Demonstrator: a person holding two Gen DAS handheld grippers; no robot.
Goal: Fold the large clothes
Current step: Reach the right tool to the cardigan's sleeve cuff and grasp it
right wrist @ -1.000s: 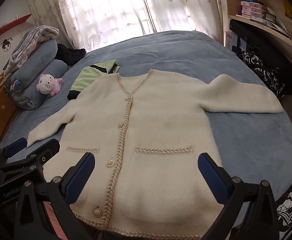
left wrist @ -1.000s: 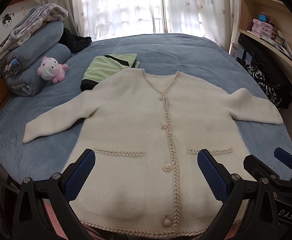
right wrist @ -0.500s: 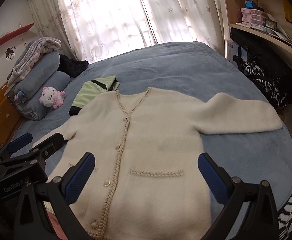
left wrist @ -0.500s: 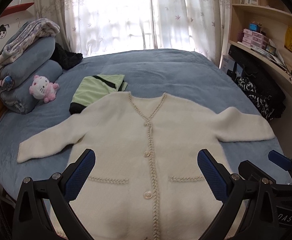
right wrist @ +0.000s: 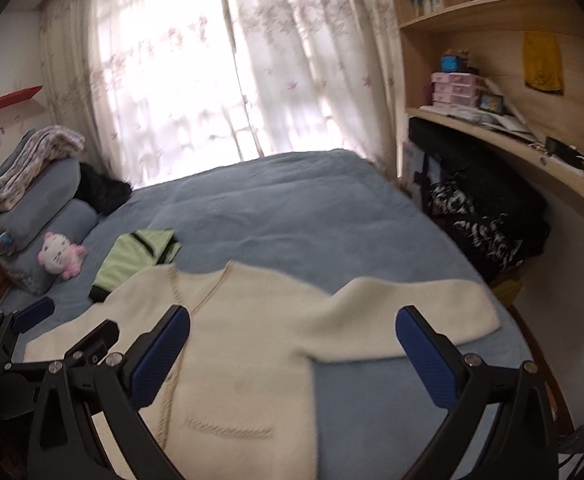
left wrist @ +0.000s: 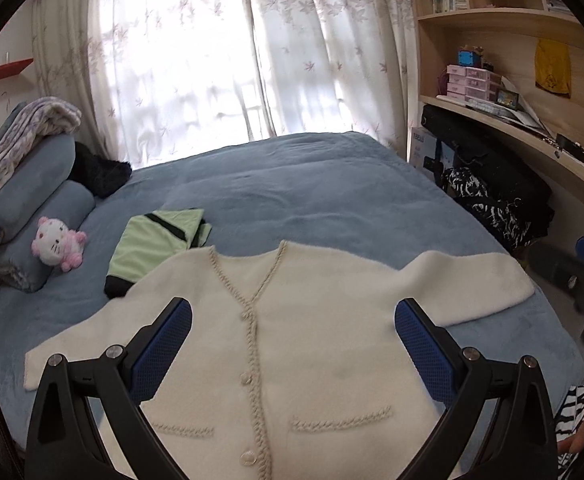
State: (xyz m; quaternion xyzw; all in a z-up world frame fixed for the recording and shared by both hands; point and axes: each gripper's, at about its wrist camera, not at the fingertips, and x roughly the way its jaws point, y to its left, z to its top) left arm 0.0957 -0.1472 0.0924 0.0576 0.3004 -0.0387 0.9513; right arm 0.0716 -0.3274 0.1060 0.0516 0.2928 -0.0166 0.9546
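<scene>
A cream fluffy cardigan (left wrist: 316, 344) lies flat, front up and buttoned, on the blue bed (left wrist: 292, 184), with both sleeves spread out to the sides. It also shows in the right wrist view (right wrist: 259, 340). My left gripper (left wrist: 292, 344) is open and empty, held above the cardigan's middle. My right gripper (right wrist: 292, 344) is open and empty, above the cardigan's right half and right sleeve (right wrist: 412, 320). The left gripper's body shows at the left of the right wrist view (right wrist: 31, 340).
A folded green garment (left wrist: 155, 248) lies just beyond the cardigan's left shoulder. A pink plush toy (left wrist: 57, 242) and stacked blue pillows (left wrist: 31, 184) sit at the bed's left. A curved desk with shelves (left wrist: 532, 140) and dark bags (left wrist: 492, 196) stand to the right.
Both grippers have pulled back and risen away from the cardigan, so the view now takes in more of the bed and window. The cardigan has not moved.
</scene>
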